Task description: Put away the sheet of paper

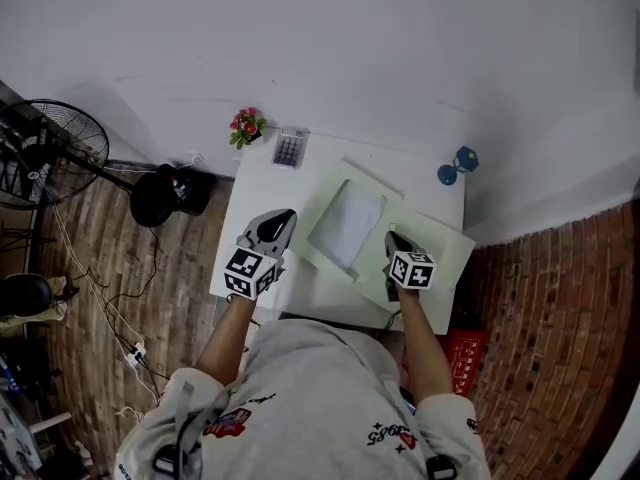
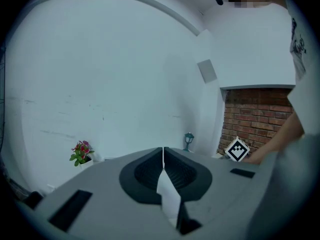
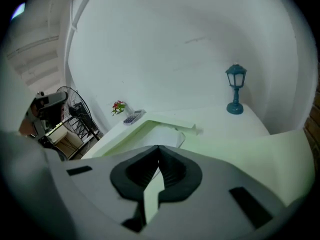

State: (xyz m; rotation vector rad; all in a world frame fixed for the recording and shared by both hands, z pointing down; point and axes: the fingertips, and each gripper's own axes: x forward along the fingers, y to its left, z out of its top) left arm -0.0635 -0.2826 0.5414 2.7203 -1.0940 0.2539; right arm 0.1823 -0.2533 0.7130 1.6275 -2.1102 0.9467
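Note:
A white sheet of paper [image 1: 345,223] lies inside an open pale green folder [image 1: 440,260] on the white table [image 1: 262,183]. In the right gripper view the sheet [image 3: 162,134] sits just beyond the jaw tips, with the green folder [image 3: 250,154] spreading to the right. My right gripper [image 1: 395,240] [image 3: 158,146] hovers over the folder's near right part, its jaws together, and I see nothing pinched between them. My left gripper [image 1: 275,226] [image 2: 163,156] is over the table, left of the folder, also shut and empty.
A calculator [image 1: 289,148] and a small flower pot [image 1: 246,126] stand at the table's far left corner. A blue lantern ornament [image 1: 458,166] stands at the far right by the wall. A fan [image 1: 50,153] stands on the floor to the left.

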